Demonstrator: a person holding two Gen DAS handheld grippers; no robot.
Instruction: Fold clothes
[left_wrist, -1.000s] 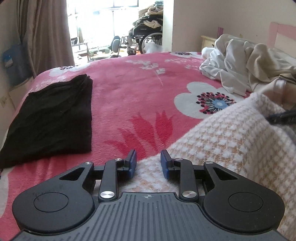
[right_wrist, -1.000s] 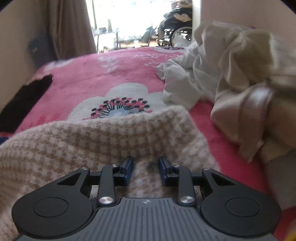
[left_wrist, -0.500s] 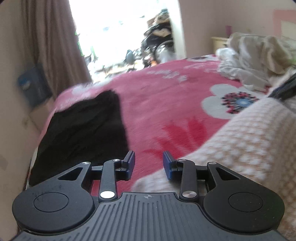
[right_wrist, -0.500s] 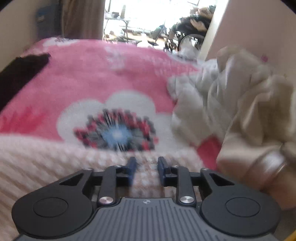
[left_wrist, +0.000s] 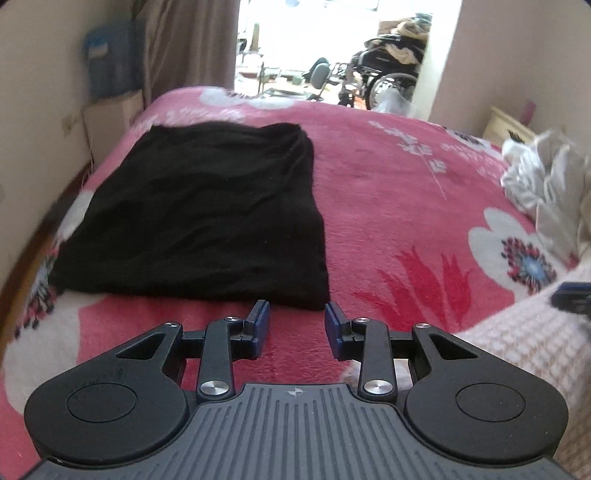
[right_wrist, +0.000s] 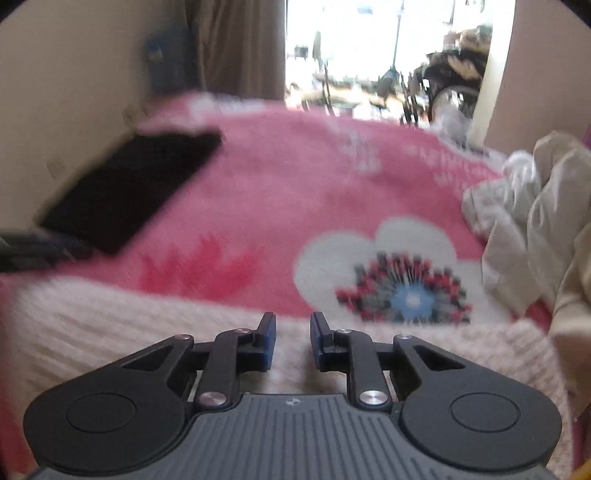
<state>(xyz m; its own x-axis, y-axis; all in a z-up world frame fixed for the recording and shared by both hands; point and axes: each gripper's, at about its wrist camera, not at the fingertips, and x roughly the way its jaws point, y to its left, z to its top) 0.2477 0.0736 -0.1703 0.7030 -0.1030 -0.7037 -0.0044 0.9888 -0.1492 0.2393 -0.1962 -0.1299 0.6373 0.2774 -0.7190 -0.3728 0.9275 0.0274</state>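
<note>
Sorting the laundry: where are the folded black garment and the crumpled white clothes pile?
Folded black garment (left_wrist: 199, 214), left wrist view, middle of its top surface.
Crumpled white clothes pile (right_wrist: 532, 229), right wrist view, centre of the heap.

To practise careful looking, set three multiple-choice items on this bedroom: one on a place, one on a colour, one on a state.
1. Where does the black garment lie? A on the bed; B on a chair; C on the floor.
2. What is the bedspread's main colour? A blue; B pink; C green.
3. How do the white clothes lie? A stacked flat; B hung up; C crumpled in a heap.
Answers: 1 A, it rests flat on the bedspread; 2 B, it is pink with white flowers; 3 C, they are bunched and creased.
</note>
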